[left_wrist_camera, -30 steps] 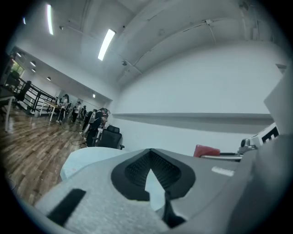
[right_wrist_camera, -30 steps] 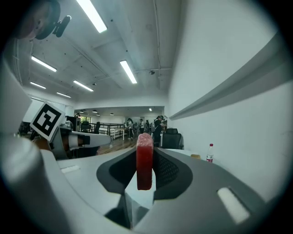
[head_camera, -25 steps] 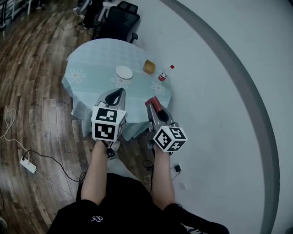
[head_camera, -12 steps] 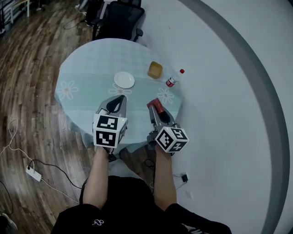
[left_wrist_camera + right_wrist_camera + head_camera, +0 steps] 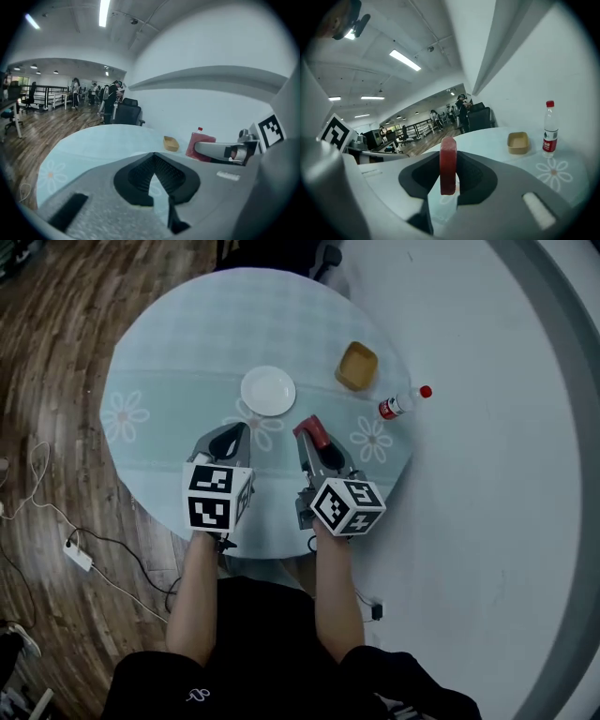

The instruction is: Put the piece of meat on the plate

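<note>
The white plate (image 5: 268,391) lies near the middle of the round table (image 5: 169,343), which has a pale blue cloth. My right gripper (image 5: 314,435) is shut on the piece of meat (image 5: 312,430), a flat red slab held upright on edge (image 5: 448,164) between the pads. It hangs over the table's near part, just right of the plate and short of it. My left gripper (image 5: 242,430) is shut with nothing in it (image 5: 153,155), just in front of the plate. In the left gripper view the meat (image 5: 200,144) shows to the right. In both gripper views the jaws hide the plate.
A tan bowl (image 5: 357,366) and a red-capped bottle (image 5: 403,403) stand at the table's right side, seen too as the bowl (image 5: 518,142) and the bottle (image 5: 550,127). A grey wall runs along the right. A power strip (image 5: 77,554) with cables lies on the wood floor.
Both grippers have moved forward and down, from in front of the table to over its near part, close to the plate. The meat stays gripped in the right one.
</note>
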`<state>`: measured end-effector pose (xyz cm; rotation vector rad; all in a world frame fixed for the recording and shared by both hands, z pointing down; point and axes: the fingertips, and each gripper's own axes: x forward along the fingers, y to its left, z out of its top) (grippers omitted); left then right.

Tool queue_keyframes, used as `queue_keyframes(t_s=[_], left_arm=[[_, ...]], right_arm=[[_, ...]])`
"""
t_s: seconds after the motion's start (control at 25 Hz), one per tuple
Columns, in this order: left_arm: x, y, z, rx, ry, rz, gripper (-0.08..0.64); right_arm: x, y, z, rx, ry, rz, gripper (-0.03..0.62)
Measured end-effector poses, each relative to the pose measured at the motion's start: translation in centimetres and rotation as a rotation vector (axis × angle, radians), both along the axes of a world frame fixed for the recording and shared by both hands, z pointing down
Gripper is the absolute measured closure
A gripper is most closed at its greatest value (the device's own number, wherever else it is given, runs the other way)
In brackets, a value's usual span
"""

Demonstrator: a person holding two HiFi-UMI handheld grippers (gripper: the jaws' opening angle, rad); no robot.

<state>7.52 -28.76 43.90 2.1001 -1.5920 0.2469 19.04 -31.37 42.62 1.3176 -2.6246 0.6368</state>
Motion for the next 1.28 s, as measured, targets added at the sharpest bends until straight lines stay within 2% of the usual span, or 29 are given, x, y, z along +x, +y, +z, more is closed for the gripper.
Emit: queue_keyframes(t_s=[0.16,0.32,0.44,0.6,0.8,1.0,1.12,1.28], left_arm=[[0.1,-1.9,1.4,-0.04,-0.056,-0.002,0.565],[-0.5,-3.1,3.7,-0.097,-0.063,-0.012,0.565],[0.0,-3.6,6.1,-0.142,-0.07,0.026,0.565],[0.6,-4.6,8.3,-0.176,-0.055,0.088,0.565],[0.0,-6.2,9.2,-0.188,-0.02,0.119,0.565],[-2.9,-6.9,9.5,-0.195,-0.004,0.099,0.565],[-5.1,-7.1,9.7,-0.205,0.0,0.076,0.565],[-7.6,-6.7,10.4,-0.223,0.015,0.039,0.565]], right_arm=[[0.2,-2.6,2.1,-0.055,-0.031,-0.005,0.488],[-1.3,-3.7,4.7,-0.11,-0.034,-0.037,0.488],[-2.1,-3.7,6.9,-0.156,-0.027,-0.047,0.488],[-1.5,-3.3,9.7,-0.224,0.018,-0.034,0.488],[-0.6,-6.8,13.2,-0.316,0.099,0.03,0.488],[-3.7,-11.0,15.3,-0.362,0.106,-0.024,0.488],[-6.6,-13.6,16.7,-0.421,0.059,-0.053,0.488],[-9.1,-15.2,19.3,-0.532,0.084,-0.073,0.488]])
